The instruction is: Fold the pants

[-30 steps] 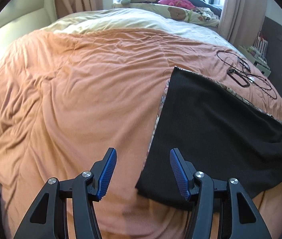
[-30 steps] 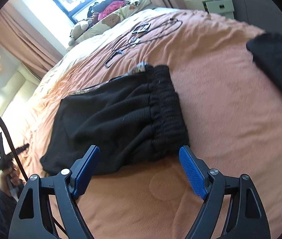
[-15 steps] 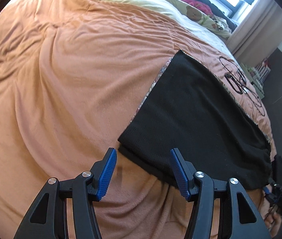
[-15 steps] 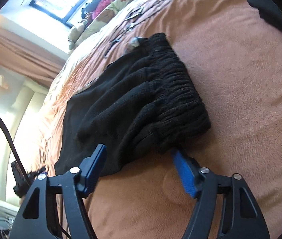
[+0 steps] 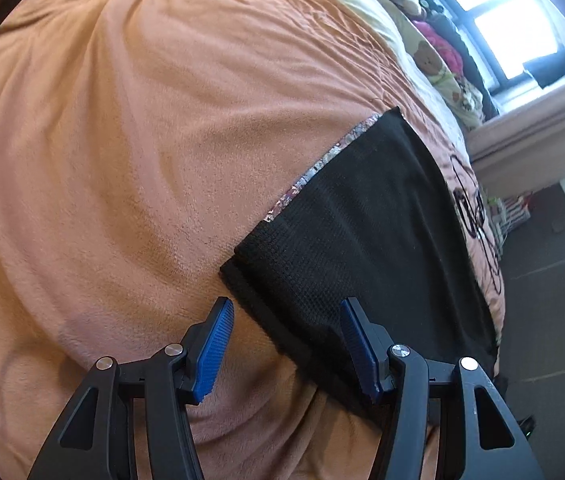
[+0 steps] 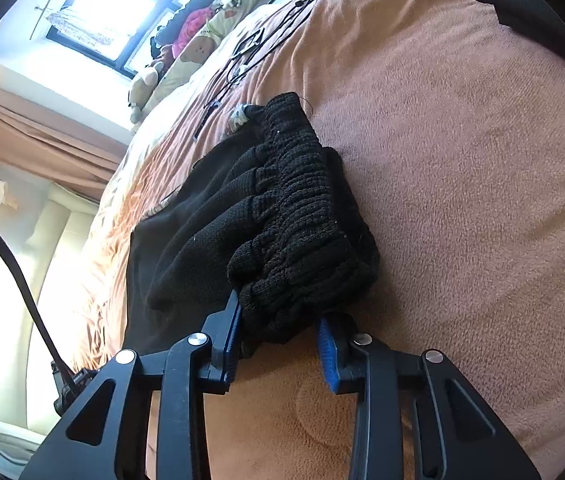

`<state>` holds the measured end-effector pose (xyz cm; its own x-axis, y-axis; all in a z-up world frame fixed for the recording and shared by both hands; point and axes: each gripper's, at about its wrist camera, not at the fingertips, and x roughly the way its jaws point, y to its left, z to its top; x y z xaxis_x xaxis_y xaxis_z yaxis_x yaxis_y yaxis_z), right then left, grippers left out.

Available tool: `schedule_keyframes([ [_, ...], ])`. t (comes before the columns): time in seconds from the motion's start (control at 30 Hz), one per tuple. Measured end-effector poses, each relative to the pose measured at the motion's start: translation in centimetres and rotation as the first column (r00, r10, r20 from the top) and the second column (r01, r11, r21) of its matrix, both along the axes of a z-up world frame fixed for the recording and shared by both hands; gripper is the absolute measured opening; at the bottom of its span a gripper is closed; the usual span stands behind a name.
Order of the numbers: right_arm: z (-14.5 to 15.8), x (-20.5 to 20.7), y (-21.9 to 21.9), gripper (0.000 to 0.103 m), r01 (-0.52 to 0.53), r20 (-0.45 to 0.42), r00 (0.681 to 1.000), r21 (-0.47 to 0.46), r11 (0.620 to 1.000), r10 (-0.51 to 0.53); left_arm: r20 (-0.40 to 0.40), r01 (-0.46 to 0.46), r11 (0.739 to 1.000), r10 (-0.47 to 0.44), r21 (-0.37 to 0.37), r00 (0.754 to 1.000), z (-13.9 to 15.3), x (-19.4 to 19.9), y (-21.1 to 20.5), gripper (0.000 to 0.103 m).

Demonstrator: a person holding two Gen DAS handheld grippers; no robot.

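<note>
Pants (image 6: 282,216): black matt waffle knit cloth, ribbed bunched waistband, patterned lining strip at edge; bed blanket (image 5: 130,152): peach fleece, soft matt nap, creased; both tools, left tool (image 5: 286,344), right tool (image 6: 278,340): matt black plastic, ribbed blue pads, shiny metal rivets.

The left gripper (image 5: 286,326) hovers with jaws apart over the near corner of the black pants (image 5: 366,232), which lie flat on the orange blanket (image 5: 122,140).
</note>
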<state>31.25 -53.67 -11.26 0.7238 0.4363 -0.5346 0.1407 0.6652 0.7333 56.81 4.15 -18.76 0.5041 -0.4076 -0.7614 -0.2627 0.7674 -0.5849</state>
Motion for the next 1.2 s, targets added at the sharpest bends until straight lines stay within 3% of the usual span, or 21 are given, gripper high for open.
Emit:
schedule_keyframes([
  [0.2, -0.1, 0.0, -0.2, 0.031, -0.004, 0.000, 1.000, 0.006, 1.000, 0.004, 0.034, -0.062, 0.996, 0.064, -0.058, 0.997, -0.8, 0.5, 0.7, 0.058],
  [0.37, -0.1, 0.3, -0.1, 0.031, 0.003, 0.001, 1.000, 0.012, 1.000, -0.003, 0.065, -0.141, 0.975, 0.154, -0.172, 0.986, -1.9, -0.1, 2.0, 0.054],
  [0.43, -0.3, 0.5, -0.1, 0.031, 0.011, -0.003, 1.000, 0.022, 1.000, -0.011, 0.066, -0.150, 0.978, 0.161, -0.148, 0.985, -1.8, -0.4, 2.1, 0.045],
  [0.47, -0.4, 0.5, -0.1, 0.031, 0.016, -0.004, 1.000, 0.026, 1.000, -0.016, 0.064, -0.155, 0.978, 0.165, -0.139, 0.984, -1.8, -0.4, 2.0, 0.033],
  [0.5, -0.5, 0.4, -0.1, 0.031, 0.021, -0.003, 1.000, 0.028, 0.999, -0.021, 0.058, -0.154, 0.981, 0.162, -0.122, 0.985, -1.9, -0.4, 2.0, 0.012],
  [0.53, -0.4, 0.3, 0.1, 0.031, 0.028, 0.000, 1.000, 0.025, 0.999, -0.028, 0.056, -0.143, 0.983, 0.150, -0.115, 0.987, -1.9, -0.2, 2.0, 0.011],
  [0.63, 0.1, 0.1, 0.6, 0.024, 0.028, 0.013, 1.000, 0.007, 1.000, -0.028, 0.094, -0.137, 0.988, 0.143, -0.068, 0.985, -0.9, -0.2, 2.0, 0.010],
  [0.77, 1.3, -0.3, 1.0, 0.018, 0.018, 0.043, 0.999, -0.012, 1.000, -0.017, 0.129, -0.141, 0.987, 0.150, -0.074, 0.980, 0.7, -0.5, 2.3, 0.009],
  [1.2, 3.1, -1.9, 2.1, 0.015, -0.031, 0.072, 0.997, -0.031, 0.999, 0.033, 0.207, -0.151, 0.984, 0.169, -0.099, 0.964, 6.0, -4.9, 4.9, 0.008],
])
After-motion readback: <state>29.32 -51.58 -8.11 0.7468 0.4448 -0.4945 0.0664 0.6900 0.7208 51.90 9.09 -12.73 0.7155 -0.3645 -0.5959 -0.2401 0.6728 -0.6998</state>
